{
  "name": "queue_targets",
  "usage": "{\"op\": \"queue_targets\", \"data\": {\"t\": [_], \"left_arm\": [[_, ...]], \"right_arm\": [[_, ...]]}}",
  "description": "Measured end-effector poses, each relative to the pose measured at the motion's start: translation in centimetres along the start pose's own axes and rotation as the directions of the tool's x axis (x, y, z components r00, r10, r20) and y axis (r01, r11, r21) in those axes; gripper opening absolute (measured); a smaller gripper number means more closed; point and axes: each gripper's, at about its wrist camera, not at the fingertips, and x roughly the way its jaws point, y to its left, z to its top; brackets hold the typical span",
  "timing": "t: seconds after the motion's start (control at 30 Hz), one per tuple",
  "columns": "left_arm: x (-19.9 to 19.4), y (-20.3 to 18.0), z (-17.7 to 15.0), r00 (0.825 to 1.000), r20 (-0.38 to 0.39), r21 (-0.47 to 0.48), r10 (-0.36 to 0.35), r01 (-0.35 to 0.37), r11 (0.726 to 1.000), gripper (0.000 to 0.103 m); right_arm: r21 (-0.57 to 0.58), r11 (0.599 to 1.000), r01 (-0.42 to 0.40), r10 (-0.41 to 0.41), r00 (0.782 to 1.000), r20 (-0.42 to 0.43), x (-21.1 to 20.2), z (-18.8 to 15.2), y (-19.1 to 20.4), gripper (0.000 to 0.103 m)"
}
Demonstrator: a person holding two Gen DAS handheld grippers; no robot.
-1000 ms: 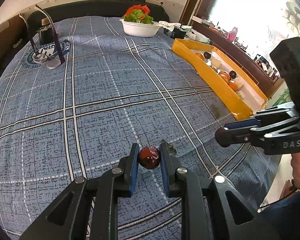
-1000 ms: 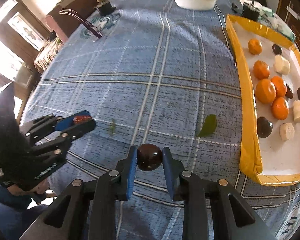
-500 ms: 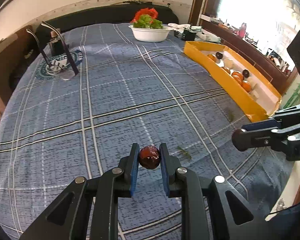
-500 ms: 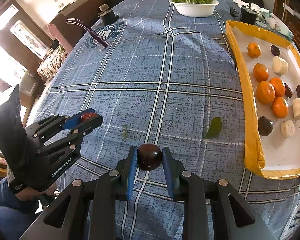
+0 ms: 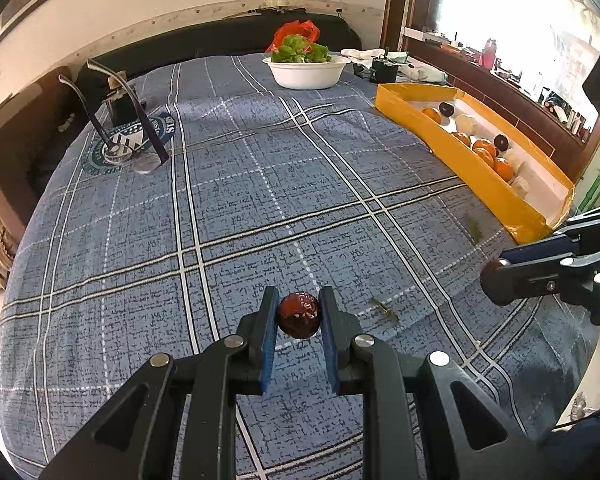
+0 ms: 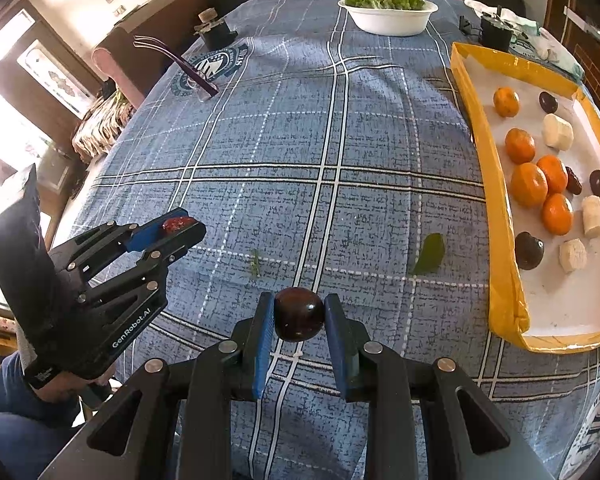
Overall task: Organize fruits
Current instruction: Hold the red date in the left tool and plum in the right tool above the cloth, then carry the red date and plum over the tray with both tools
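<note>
The left gripper [image 5: 299,317] pinches a wrinkled dark-red date [image 5: 299,315]; the right gripper [image 6: 299,315] pinches a glossy dark round plum [image 6: 299,314], both above the table's near edge. Carry each level over the shallow yellow-walled tray's [image 6: 496,208] wall at the right edge, lowering beside like fruit before letting go.

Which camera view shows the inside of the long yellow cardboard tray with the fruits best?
The right wrist view. It looks down into the long yellow cardboard tray, so its white floor, oranges, dark fruits and pale pieces are separately visible. The left wrist view shows the tray from a low angle, and its near wall hides part of the contents.
</note>
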Motion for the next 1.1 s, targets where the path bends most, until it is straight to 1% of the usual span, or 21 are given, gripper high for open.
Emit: {"op": "queue_targets", "data": {"t": [0.23, 0.47, 0.83, 0.97, 1.1], "left_arm": [[-0.8, -0.5, 1.1, 0.998, 0.017, -0.009, 0.058, -0.058, 0.998, 0.019], [-0.9, -2.7, 1.7, 0.995, 0.001, -0.004, 0.105, -0.105, 0.995, 0.019], [-0.6, -7.7, 3.2, 0.992, -0.008, 0.058, 0.123, -0.123, 0.991, 0.019], [-0.4, -9.6, 3.9, 0.993, -0.007, 0.09, 0.12, -0.119, 0.989, 0.019], [-0.3, -11.3, 4.9, 0.995, -0.003, 0.109, 0.099, -0.098, 0.989, 0.019]], "right_arm": [[-0.053, 0.998, -0.031, 0.032, 0.999, 0.026, -0.9, 1.4, -0.1, 0.028], [-0.07, 0.995, -0.068, 0.07, 0.997, 0.024, -1.6, 1.3, -2.1, 0.028], [-0.011, 0.994, -0.105, 0.105, 0.993, 0.059, -3.5, 0.2, -7.5, 0.028], [0.024, 0.993, -0.116, 0.113, 0.99, 0.08, -4.3, -0.3, -9.6, 0.028], [0.068, 0.99, -0.12, 0.112, 0.988, 0.108, -5.3, -0.7, -11.8, 0.028]]}}
